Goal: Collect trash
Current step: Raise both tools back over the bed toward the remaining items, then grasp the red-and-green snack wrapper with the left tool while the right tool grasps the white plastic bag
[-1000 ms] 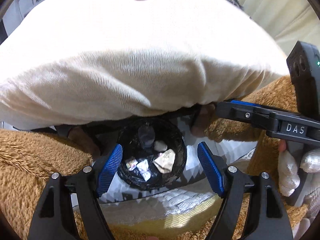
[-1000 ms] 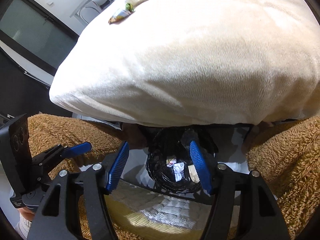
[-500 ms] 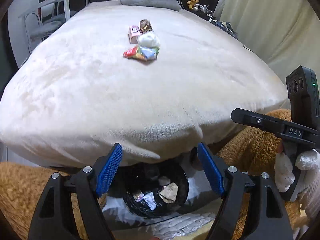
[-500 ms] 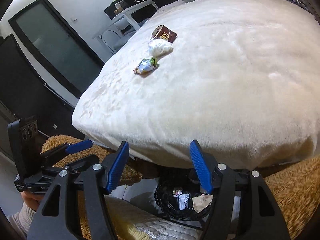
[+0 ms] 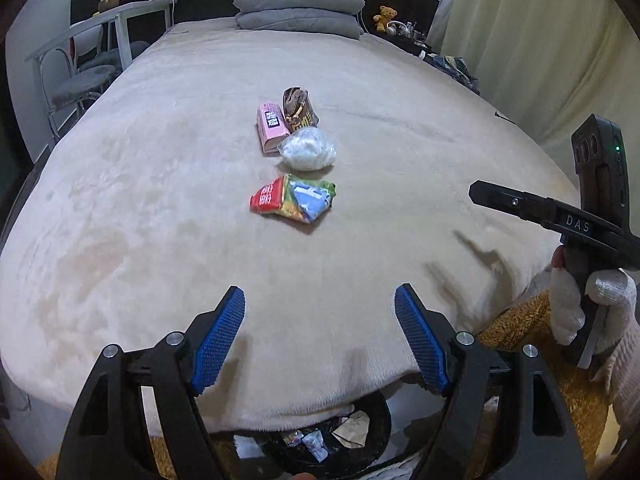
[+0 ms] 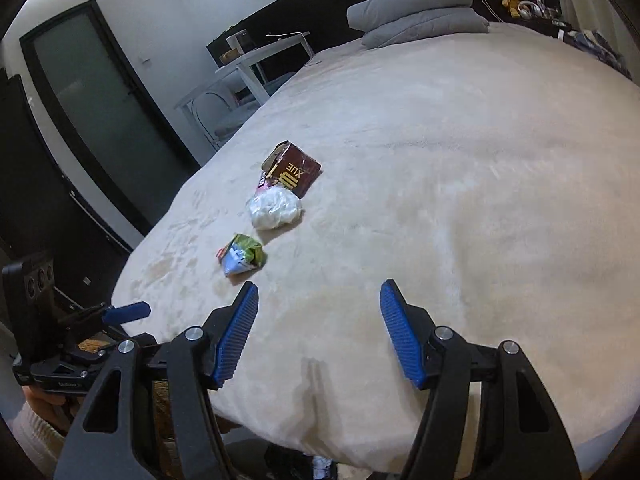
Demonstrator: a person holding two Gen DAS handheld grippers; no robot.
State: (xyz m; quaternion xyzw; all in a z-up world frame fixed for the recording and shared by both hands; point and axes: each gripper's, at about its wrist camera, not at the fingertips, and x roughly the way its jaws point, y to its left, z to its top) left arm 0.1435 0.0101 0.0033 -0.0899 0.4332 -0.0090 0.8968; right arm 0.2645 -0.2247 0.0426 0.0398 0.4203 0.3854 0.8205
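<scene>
A: Starting with the left wrist view: what has changed?

B: A second ago this camera looked down past the bed edge at the bin. Now it is raised and looks across the bed (image 5: 160, 200). The left gripper (image 5: 320, 344) has its jaws spread wide, with nothing between them. 4 pieces of trash lie near the middle of the blanket: a crumpled snack wrapper (image 5: 294, 198) nearest, a white wad (image 5: 308, 154) behind it, then a pink box (image 5: 272, 128) and a brown carton (image 5: 298, 110) side by side.

A: And the bin?

B: The black bin (image 5: 360, 436) sits on the floor just under the foot of the bed, partly hidden by the blanket edge, with some scraps already inside. The right gripper (image 5: 496, 196) enters from the right of this view, held in a gloved hand (image 5: 588, 304).

A: Now the right wrist view.

B: It has lifted the same way. The right gripper (image 6: 320, 332) has its jaws spread and empty, hovering over the near end of the bed (image 6: 480, 200). The snack wrapper (image 6: 242, 254) lies ahead and to the left, well apart from the jaws; the white wad (image 6: 274, 208) and brown carton (image 6: 294, 170) lie beyond it. The left gripper (image 6: 124, 312) shows at the lower left.

A: Meaning for the task?

B: I judge that a drop-off has ended and a new reach begins. The wrapper looks like the likeliest next pick.
</scene>
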